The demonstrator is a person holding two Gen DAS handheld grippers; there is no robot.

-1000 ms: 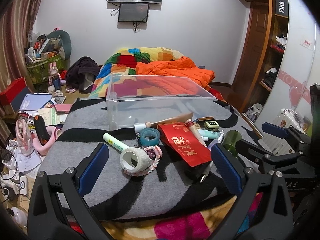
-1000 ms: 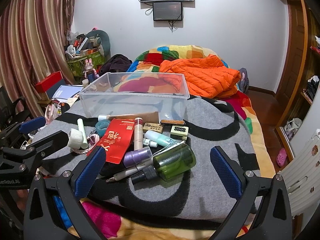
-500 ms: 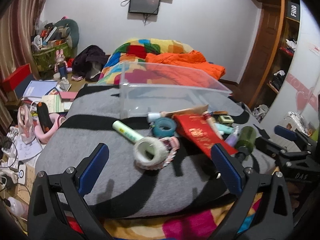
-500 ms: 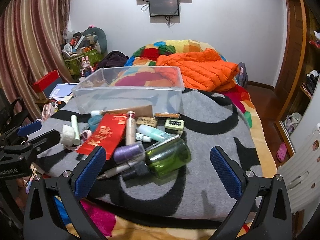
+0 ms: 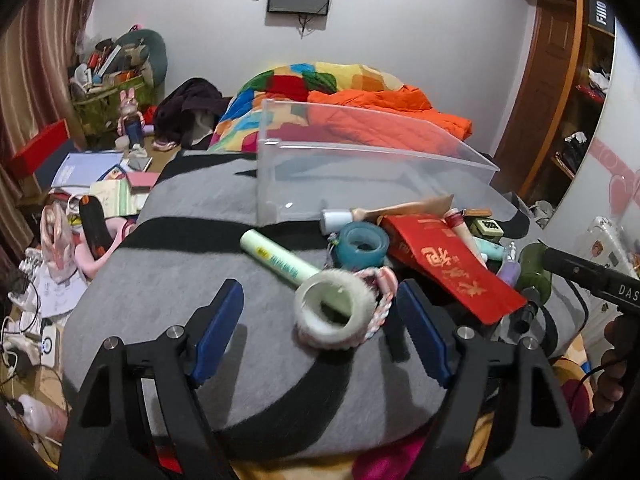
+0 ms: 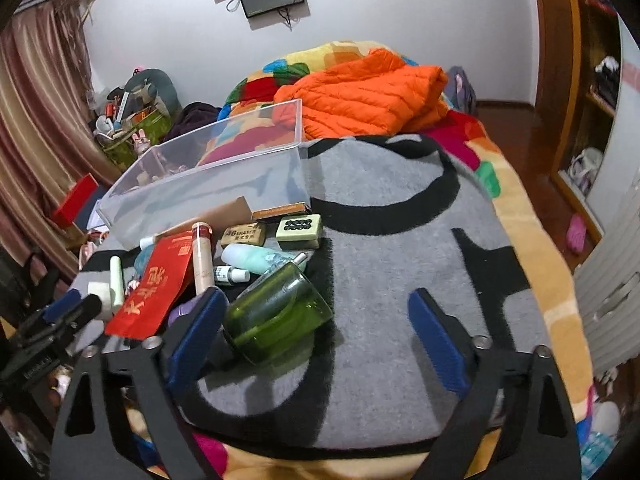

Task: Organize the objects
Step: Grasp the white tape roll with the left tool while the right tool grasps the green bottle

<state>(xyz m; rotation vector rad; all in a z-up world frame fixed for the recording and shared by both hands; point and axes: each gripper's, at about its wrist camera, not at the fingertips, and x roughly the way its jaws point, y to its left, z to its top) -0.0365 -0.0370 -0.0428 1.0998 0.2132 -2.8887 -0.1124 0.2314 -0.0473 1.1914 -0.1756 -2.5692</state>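
A heap of small items lies on the grey-and-black blanket (image 5: 168, 280) in front of a clear plastic bin (image 5: 360, 176). My left gripper (image 5: 320, 320) is closing, its blue pads on either side of a white tape roll (image 5: 332, 312) without pressing it. A pale green tube (image 5: 280, 260), a teal tape roll (image 5: 362, 242) and a red envelope (image 5: 452, 268) lie just beyond. My right gripper (image 6: 316, 324) is closing too; a green bottle (image 6: 280, 312) lies beside its left pad, with no visible grip.
The bin (image 6: 208, 184) stands behind an eraser (image 6: 244, 234), a green tile (image 6: 300, 226) and small bottles (image 6: 256, 260). An orange jacket (image 6: 360, 96) lies at the bed's far end. A cluttered floor and a red box (image 5: 36, 148) are on the left, wooden shelves on the right.
Both grippers have come down toward the heap and their jaws have narrowed. The white tape roll now sits between the left pads. The right view has rolled and its left pad has reached the green bottle.
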